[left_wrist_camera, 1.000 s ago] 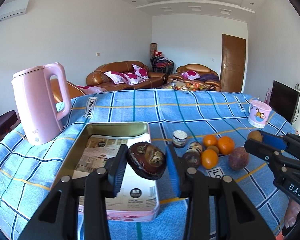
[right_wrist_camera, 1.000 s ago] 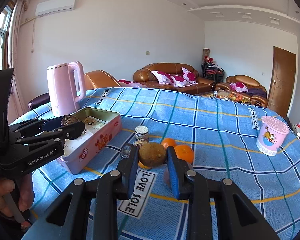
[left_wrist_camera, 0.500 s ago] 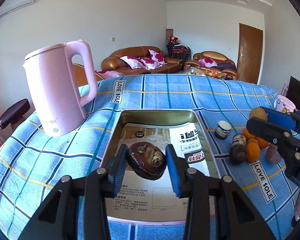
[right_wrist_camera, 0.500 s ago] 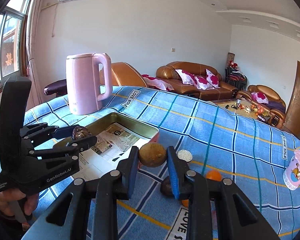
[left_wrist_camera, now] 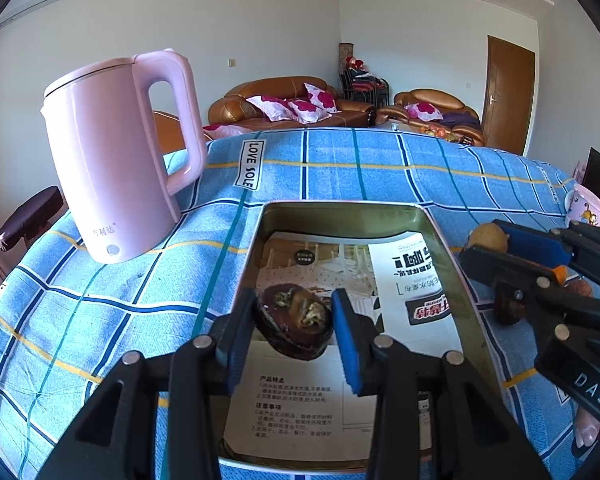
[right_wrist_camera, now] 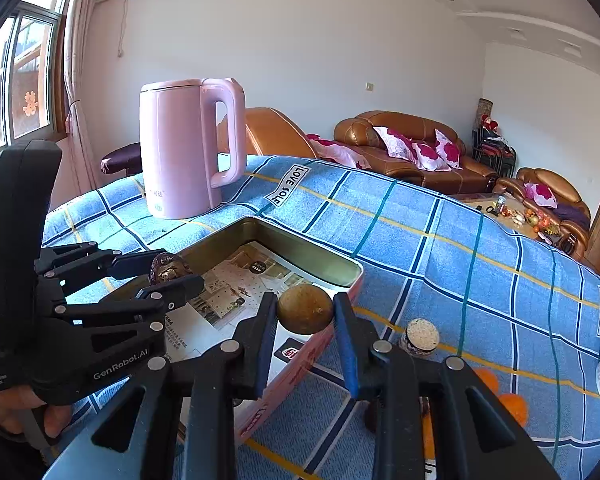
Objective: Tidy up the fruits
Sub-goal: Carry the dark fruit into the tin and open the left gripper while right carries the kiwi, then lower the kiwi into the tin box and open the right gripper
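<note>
Brown and wrinkled, the dark fruit (left_wrist_camera: pixel 294 320) sits clenched between the two pads of the left claw (left_wrist_camera: pixel 294 330), held over the near half of the open metal tin (left_wrist_camera: pixel 448 240), whose floor is lined with printed paper (left_wrist_camera: pixel 300 392). Its skin looks shrivelled and partly split, so it probably yields under pressure; a light squeeze across its widest part, as now, seems right, and any harder pinch could crush it. It looks light, and likely sticky where the skin is broken.

The right claw (right_wrist_camera: pixel 305 320) grasps a round brownish-green fruit (right_wrist_camera: pixel 305 309) across its middle, at the tin's right rim, just beside the edge and not clearly over the inside. This one appears firm and smooth, so it may roll once let go; it is best lowered close to the paper before the pads part.

On the blue checked cloth over the tabletop (right_wrist_camera: pixel 440 248), several oranges (right_wrist_camera: pixel 510 406) lie to the right of the tin, near a small jar (right_wrist_camera: pixel 420 336). A pink kettle (left_wrist_camera: pixel 116 160) stands well apart from the fruit, at the tin's far left.
</note>
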### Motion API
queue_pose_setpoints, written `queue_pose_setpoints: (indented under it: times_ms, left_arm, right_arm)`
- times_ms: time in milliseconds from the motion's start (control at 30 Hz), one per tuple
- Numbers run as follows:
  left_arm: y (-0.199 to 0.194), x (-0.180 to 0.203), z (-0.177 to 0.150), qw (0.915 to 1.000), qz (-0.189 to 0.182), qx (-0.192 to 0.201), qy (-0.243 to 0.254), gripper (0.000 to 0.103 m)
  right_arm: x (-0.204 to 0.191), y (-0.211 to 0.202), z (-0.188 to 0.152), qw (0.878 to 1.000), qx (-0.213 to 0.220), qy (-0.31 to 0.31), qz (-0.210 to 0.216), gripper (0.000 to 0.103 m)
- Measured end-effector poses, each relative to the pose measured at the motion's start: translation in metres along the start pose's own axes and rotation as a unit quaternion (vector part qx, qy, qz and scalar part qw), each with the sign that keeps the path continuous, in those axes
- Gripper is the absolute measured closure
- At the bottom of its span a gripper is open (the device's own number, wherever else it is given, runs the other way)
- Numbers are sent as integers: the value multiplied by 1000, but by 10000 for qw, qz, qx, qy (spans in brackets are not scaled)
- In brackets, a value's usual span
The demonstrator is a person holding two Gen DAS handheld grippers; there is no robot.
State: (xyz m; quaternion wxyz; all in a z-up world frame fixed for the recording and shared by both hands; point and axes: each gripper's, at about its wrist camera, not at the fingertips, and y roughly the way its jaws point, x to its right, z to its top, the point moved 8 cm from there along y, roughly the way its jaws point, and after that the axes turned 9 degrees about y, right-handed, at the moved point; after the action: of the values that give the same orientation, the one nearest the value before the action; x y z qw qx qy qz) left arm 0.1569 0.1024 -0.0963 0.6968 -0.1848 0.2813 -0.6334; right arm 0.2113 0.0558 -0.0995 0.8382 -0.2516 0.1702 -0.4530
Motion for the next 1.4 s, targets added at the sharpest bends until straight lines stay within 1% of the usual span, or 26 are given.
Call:
queue_pose_setpoints:
  times_ms: [200,633,800,1000,1100,1133,1233,1300,1333,1400]
  left_arm:
    - [7,0,-4,10000,6,-87,-13,63]
    - [13,3,-6,9997,-77,-219,16,63]
    - [15,2,-7,9995,-112,-284,-10,63]
    - [16,2,-6,9996,-55,-275,26,62]
    - [15,3,-6,9997,-26,-248,78,61]
    - [14,4,-6,9997,-12,-246,92,59]
    - [13,4,-5,9997,7,-215,114,54]
    - [11,2,-5,9998,72,-186,89,50]
    - [11,0,-5,9998,74,-171,57,47]
    - [10,0,-5,9999,5,-138,23,45]
  right_arm:
    - [-3,13,-6,9999,-100,54,40,73]
    - [-5,25,-17,9995,-291,55,135,73]
    - [-5,25,-17,9995,-281,50,121,72]
    - [-7,26,-17,9996,-257,-105,21,72]
    - [-7,25,-17,9996,-253,-111,35,72]
    - [-7,25,-17,9996,-251,-99,55,72]
    - [-9,25,-18,9995,-270,-98,138,64]
    - [-13,25,-20,9993,-276,-157,170,55]
    - [-14,24,-21,9994,-264,-189,156,55]
    - [-14,23,-21,9994,-248,-179,177,55]
